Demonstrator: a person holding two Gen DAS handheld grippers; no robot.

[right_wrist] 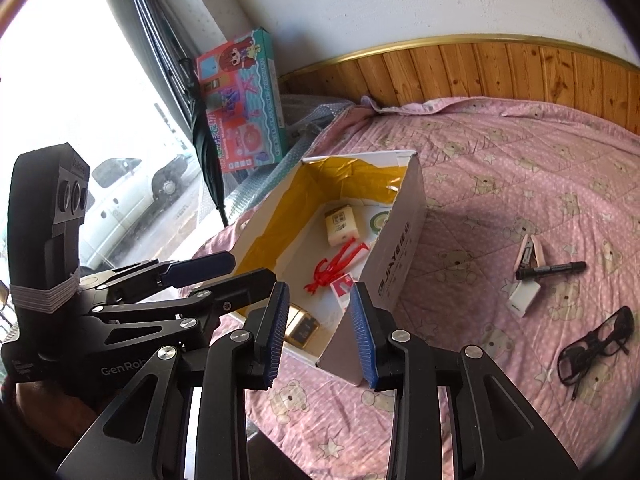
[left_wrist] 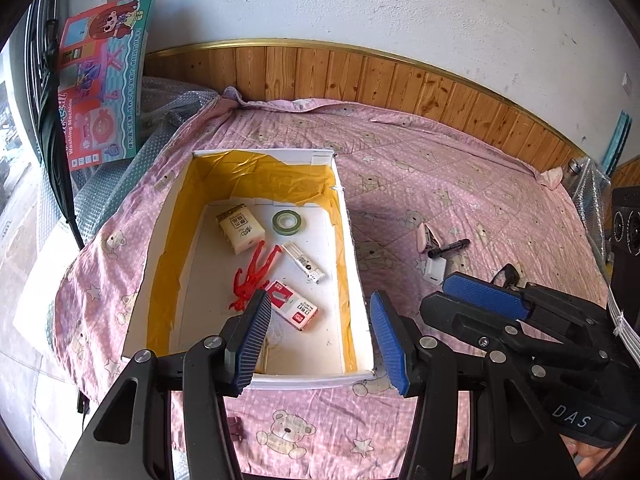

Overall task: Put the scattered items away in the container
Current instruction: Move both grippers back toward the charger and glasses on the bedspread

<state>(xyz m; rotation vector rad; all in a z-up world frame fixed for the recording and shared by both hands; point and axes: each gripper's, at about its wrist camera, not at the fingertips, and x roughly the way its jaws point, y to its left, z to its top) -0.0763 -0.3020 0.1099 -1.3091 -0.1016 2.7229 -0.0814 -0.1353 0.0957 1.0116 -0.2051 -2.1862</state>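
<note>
- Container: open white cardboard box (left_wrist: pixel 352 240) on the pink bear-print bedspread (left_wrist: pixel 460 168); inner walls lined with yellow tape, torn along the top edge; dark lettering on the outer side wall in the right wrist view.
- In the box: cream carton (left_wrist: pixel 240 226), green tape roll (left_wrist: pixel 289 222), red plastic figure (left_wrist: pixel 252 276), white slim stick-shaped item (left_wrist: pixel 304 263), red-and-white pack (left_wrist: pixel 292 309). The right wrist view adds a gold-and-dark pack (right_wrist: pixel 302 326) at the near corner.
- Still out on the bedspread, right of the box: pink stapler (right_wrist: pixel 530 250), black marker (right_wrist: pixel 550 270) just beside it, small white block (right_wrist: pixel 522 298) touching the marker's near end, black glasses (right_wrist: pixel 596 346) further right and nearer.
- Left gripper (left_wrist: pixel 320 340): jaws wide apart, nothing held; poised over the box's near end.
- Right gripper (right_wrist: pixel 320 336): jaws moderately apart, nothing held; box's near corner sits between the pads in view. Loose items well off to its right.
- Grippers sit side by side, left one's upper pad over the box rim.
</note>
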